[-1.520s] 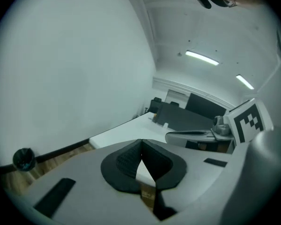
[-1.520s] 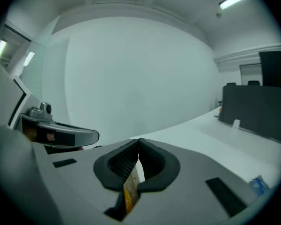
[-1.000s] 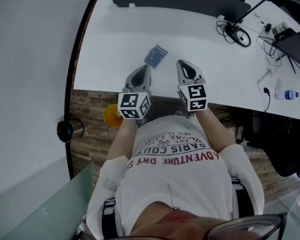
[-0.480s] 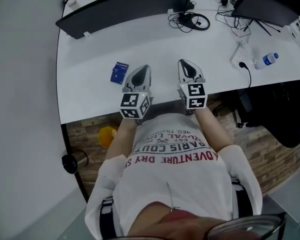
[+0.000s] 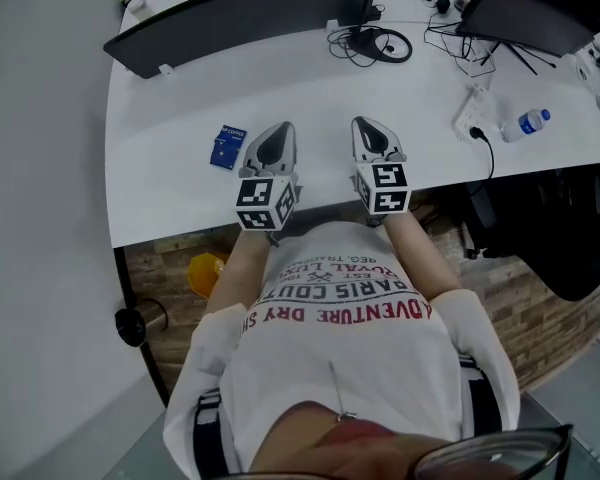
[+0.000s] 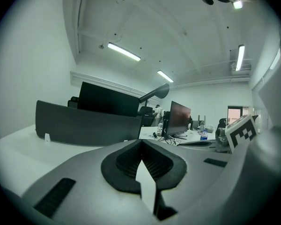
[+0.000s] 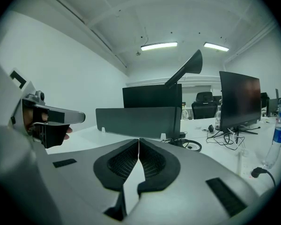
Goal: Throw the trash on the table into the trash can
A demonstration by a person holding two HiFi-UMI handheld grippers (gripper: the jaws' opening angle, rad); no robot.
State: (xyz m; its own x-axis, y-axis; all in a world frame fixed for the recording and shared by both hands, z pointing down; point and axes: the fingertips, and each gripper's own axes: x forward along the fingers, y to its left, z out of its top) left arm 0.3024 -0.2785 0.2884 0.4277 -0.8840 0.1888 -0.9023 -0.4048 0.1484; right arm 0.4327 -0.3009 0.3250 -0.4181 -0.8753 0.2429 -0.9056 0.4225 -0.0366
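Head view: both grippers are hovering side by side over the near edge of the white table (image 5: 180,88), pointing away from the person.
Left gripper (image 5: 277,128): its jaws are pressing together, tips touching, and are carrying nothing; the left gripper view is showing only the table and screens beyond them.
Right gripper (image 5: 367,124): its jaws are likewise meeting tip to tip, with nothing sitting between them.
Trash: a small blue packet (image 5: 227,147) is lying flat on the table just to the left of the left gripper, apart from it and not touching either gripper.
Floor: a yellow container (image 5: 205,273) is sitting on the wooden floor (image 5: 165,258) below the table's near edge, to the person's left; whether it is the trash can is not clear.
Far edge: a dark divider panel (image 5: 240,18) is standing along the back of the table, and a coiled black cable (image 5: 375,43) is lying beside its right end.
Right side of the table: a water bottle (image 5: 525,125) is standing near a white power strip (image 5: 470,115), well apart from both grippers.
Person: a white printed shirt (image 5: 340,348) is filling the lower frame, with both arms reaching forward.
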